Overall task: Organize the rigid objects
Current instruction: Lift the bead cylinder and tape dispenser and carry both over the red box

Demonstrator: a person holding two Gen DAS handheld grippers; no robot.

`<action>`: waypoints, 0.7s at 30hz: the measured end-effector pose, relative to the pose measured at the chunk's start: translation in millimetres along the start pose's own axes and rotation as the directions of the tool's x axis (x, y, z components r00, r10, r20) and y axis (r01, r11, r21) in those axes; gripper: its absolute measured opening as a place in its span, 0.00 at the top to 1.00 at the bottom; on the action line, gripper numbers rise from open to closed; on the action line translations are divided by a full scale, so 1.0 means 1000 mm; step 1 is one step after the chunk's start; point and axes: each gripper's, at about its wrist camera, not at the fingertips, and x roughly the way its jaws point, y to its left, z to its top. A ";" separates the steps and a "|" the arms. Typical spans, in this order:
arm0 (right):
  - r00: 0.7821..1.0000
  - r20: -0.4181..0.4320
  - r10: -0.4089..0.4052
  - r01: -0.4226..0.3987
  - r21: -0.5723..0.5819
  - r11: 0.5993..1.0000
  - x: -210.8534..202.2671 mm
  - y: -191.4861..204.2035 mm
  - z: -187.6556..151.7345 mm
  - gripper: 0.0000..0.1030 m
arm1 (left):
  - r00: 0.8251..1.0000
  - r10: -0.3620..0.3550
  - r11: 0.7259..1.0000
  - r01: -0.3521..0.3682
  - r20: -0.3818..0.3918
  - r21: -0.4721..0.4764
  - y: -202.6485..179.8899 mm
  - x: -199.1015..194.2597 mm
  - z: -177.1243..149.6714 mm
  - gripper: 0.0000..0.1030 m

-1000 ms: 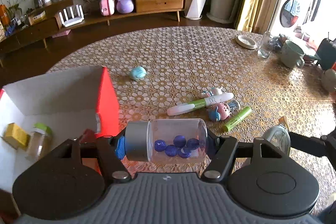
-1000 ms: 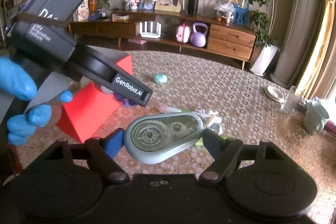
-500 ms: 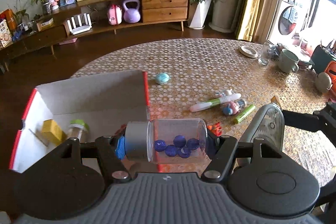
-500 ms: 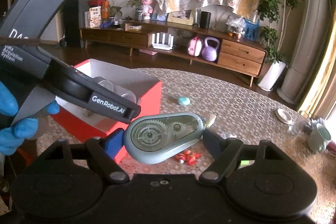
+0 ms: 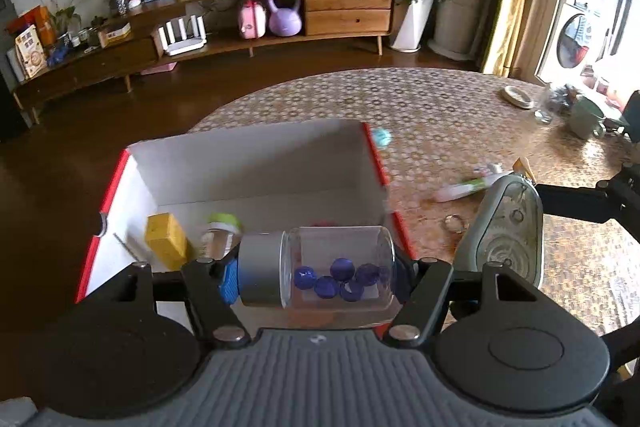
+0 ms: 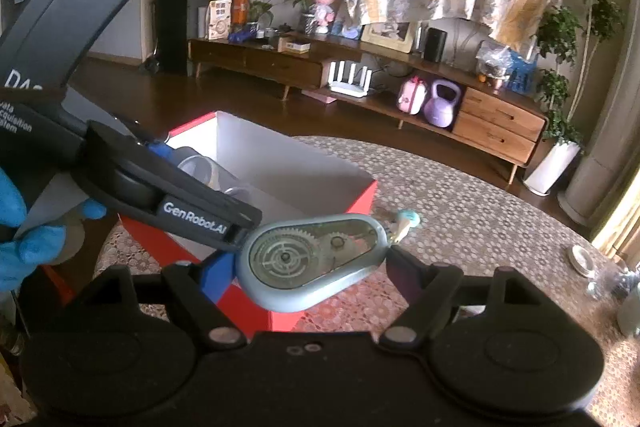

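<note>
Left wrist view: the left gripper (image 5: 316,277) clamps a clear cylindrical jar (image 5: 320,273) with a metal lid and blue beads, held over the red, white-lined box (image 5: 256,167) on the patterned worktop (image 5: 460,115).

Right wrist view: the right gripper (image 6: 308,267) clamps a teardrop-shaped grey tape dispenser (image 6: 312,263) beside the box (image 6: 288,171).

My left gripper (image 5: 316,275) is black, with a ribbed grey housing, round black discs either side, silver pivot screws and a blue pad (image 5: 229,281). White lettering reads "GenRobot.AI" along its side. My right gripper (image 6: 310,265) matches, all black. My hand (image 6: 24,247) wears a blue glove.
</note>
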 end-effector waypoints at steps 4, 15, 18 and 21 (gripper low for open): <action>1.000 -0.014 0.011 -0.011 -0.011 1.000 0.018 0.004 0.007 0.22 | 1.000 0.024 1.000 -0.024 -0.003 -0.012 0.020 0.008 0.002 0.34; 0.996 -0.073 0.056 -0.060 -0.053 0.997 0.068 0.022 0.021 0.22 | 0.995 0.101 0.995 -0.102 -0.023 -0.025 0.071 0.042 0.016 0.34; 0.993 -0.097 0.069 -0.075 -0.058 0.996 0.085 0.027 0.026 0.22 | 0.993 0.107 0.994 -0.108 -0.043 -0.022 0.078 0.058 0.022 0.34; 0.990 -0.112 0.080 -0.088 -0.068 0.994 0.101 0.033 0.032 0.22 | 0.992 0.107 0.994 -0.108 -0.070 -0.019 0.082 0.075 0.026 0.34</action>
